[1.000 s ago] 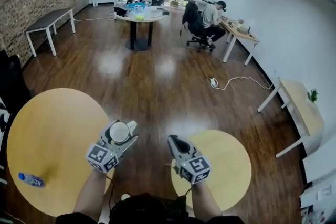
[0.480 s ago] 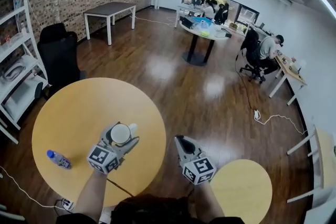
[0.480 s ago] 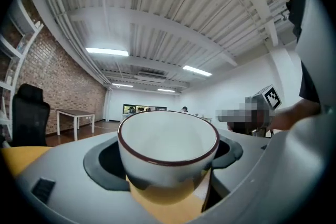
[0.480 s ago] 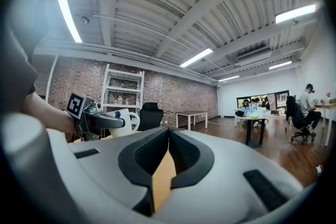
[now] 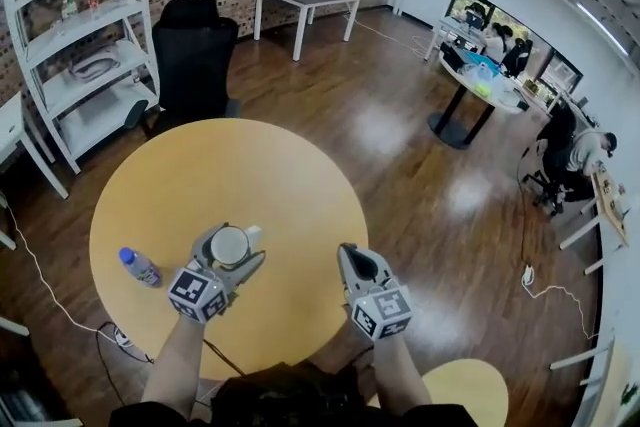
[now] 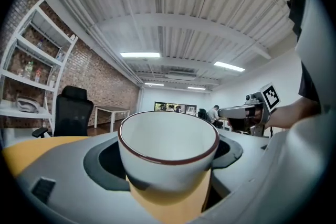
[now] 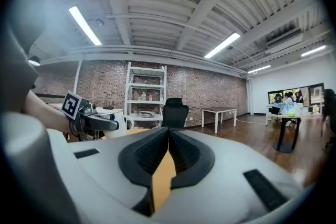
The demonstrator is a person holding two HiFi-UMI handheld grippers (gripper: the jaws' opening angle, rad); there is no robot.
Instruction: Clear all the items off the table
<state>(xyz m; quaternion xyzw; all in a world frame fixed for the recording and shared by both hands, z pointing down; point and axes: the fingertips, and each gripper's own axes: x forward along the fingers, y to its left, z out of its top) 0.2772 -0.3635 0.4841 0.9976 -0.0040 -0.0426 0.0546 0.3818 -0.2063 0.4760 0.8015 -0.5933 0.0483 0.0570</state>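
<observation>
- Round yellow table [image 5: 240, 177]: we look down on it, with wooden floor around it.
- White shelving unit [image 5: 92, 45]: we record it against the brick wall, beyond the table.
- Black chair [image 5: 195, 50]: we place it between shelving and table.
- Left gripper [image 5: 232, 237]: we find its jaws clamped on the mug, above the tabletop.
- Right gripper [image 5: 354, 260]: we see its jaws pressed together, with nothing between them, near the table's right edge.
- White mug [image 6: 168, 152], dark red rim: we note it upright in the left gripper.
- Water bottle [image 5: 139, 266], blue cap: we log it lying on the table's left edge, well apart from the mug.
</observation>
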